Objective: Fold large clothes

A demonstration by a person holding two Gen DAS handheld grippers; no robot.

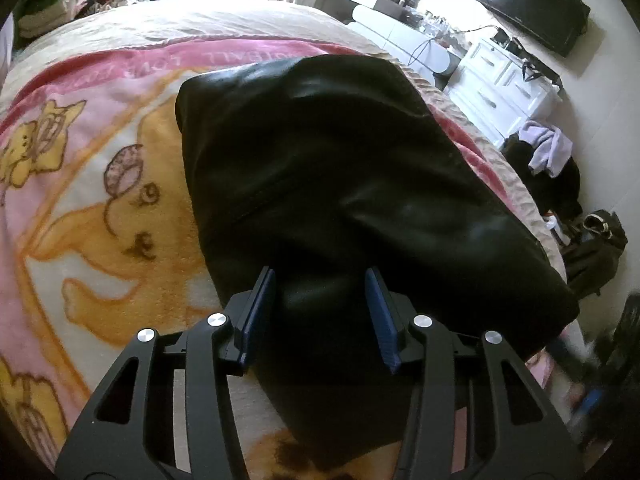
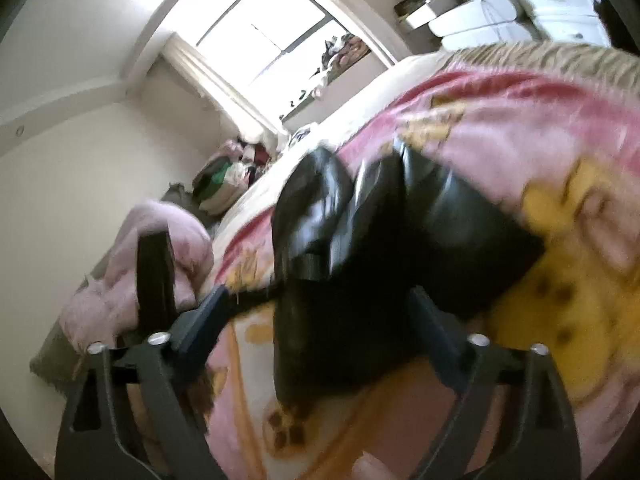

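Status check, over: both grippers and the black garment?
Left gripper part open, fingers astride black garment. Right gripper wide open, holding nothing. Garment folded on pink blanket. Nothing in the way.

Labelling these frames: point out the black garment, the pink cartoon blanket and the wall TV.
black garment (image 1: 340, 168), left wrist view, middle of its top face.
pink cartoon blanket (image 1: 100, 208), left wrist view, printed area.
wall TV (image 1: 532, 8), left wrist view, dark screen.

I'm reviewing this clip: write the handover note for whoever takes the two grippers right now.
Left gripper: jaws partly open astride the near end of the black leather-look garment, not clearly pinching it.
Right gripper: jaws wide open, garment between them, not gripped.
Garment lies as a long folded bundle on the pink cartoon blanket on the bed.
Done: it appears folded lengthwise.
Left: probably fold it shorter, then smooth it.
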